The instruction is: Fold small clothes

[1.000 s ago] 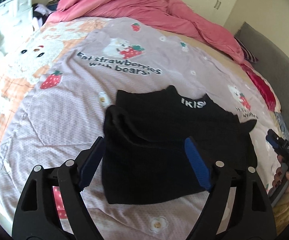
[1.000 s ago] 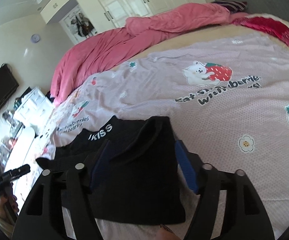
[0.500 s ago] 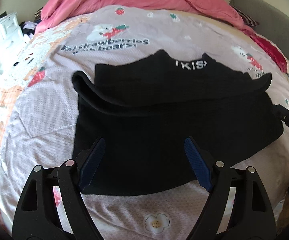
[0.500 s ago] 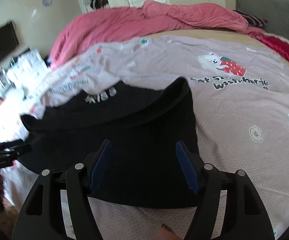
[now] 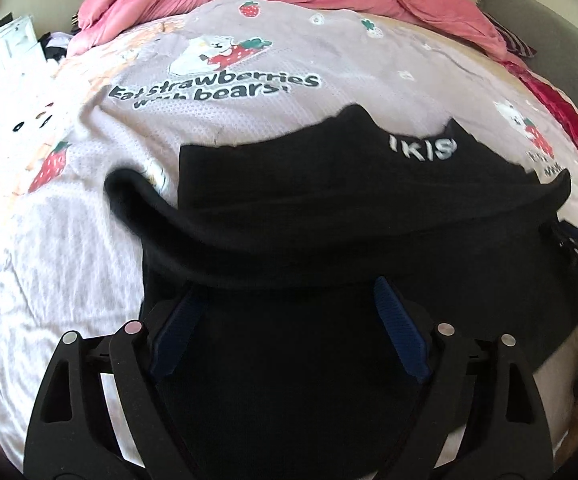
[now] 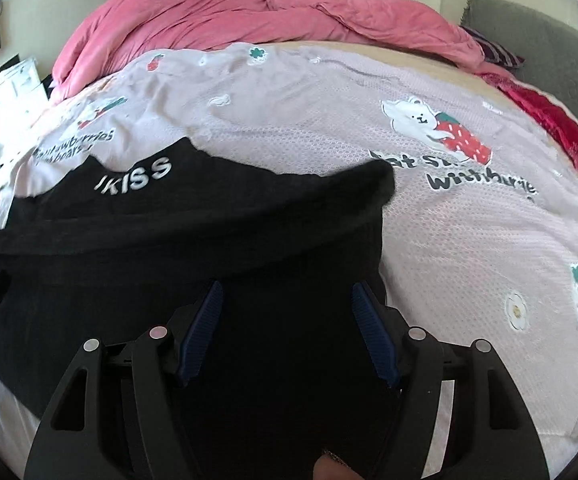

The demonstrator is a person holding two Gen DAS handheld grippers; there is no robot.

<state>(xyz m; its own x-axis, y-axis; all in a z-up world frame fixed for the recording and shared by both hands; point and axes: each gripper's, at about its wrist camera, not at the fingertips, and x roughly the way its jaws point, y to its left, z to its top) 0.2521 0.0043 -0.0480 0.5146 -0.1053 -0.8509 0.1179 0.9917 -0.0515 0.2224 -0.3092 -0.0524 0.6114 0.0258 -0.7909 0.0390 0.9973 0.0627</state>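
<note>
**Both grippers low over the black garment on the bed**

Bed [image 5: 329, 52] spread with a lilac sheet printed with bears and strawberries; pink duvet [image 6: 249, 12] bunched along the far edge, white wardrobe doors behind, grey headboard [image 6: 549, 52] to the right. Black garment [image 5: 309, 208] lying flat on the sheet near the front edge, white lettering at its collar, one fold already rolled across the middle. Left gripper [image 5: 289, 320] tilted steeply down over the near half, jaws opening, blue pads astride the cloth and not pressing it. Right gripper [image 6: 285, 320] angled down likewise, jaws wide, nothing pinched. White drawer unit [image 5: 5, 48] cluttered beside the bed at left. Fingertip just visible at the bottom of the right view.
</note>
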